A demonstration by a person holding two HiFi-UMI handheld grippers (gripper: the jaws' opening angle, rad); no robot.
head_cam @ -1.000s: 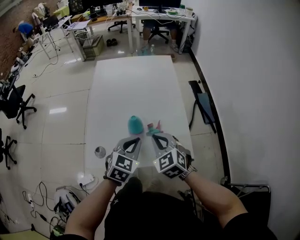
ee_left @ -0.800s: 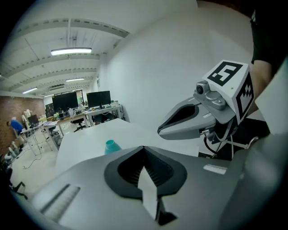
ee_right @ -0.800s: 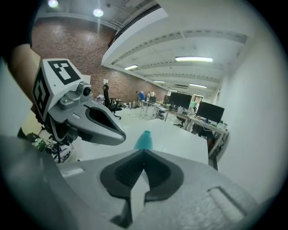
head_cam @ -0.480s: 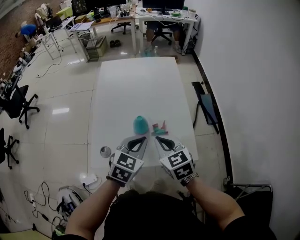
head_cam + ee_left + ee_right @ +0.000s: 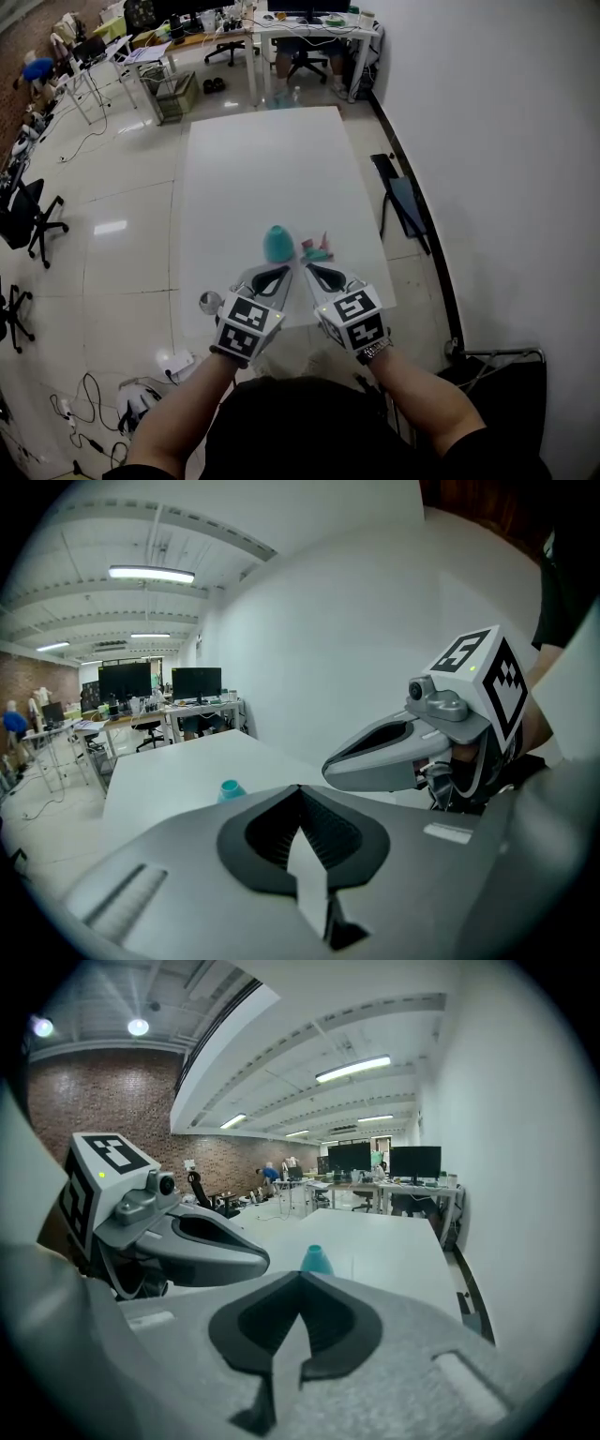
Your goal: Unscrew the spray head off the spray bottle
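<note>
Both grippers hover side by side over the near edge of the bench (image 5: 272, 169), short of the task's things. The left gripper (image 5: 273, 275) has its jaws closed together with nothing between them; the right gripper (image 5: 315, 273) is the same, closed and empty.

The teal spray bottle (image 5: 277, 244) stands upright on the bench just ahead of the left gripper. The spray head (image 5: 317, 249) — a small pink-and-teal piece — lies on the bench just beside the bottle, on its right, apart from the neck as far as the head view shows.

Step in hand, by my reading: the unscrewing looks finished, the head off and set down, neither gripper on anything. The next move calls for little. If a check is wanted, the left gripper would have to open before steadying the bottle's body, and the right likewise before lifting the head.

Container: the bottle alone. Its wall is opaque, and its mouth is too small in every view — contents cannot be told.
</note>
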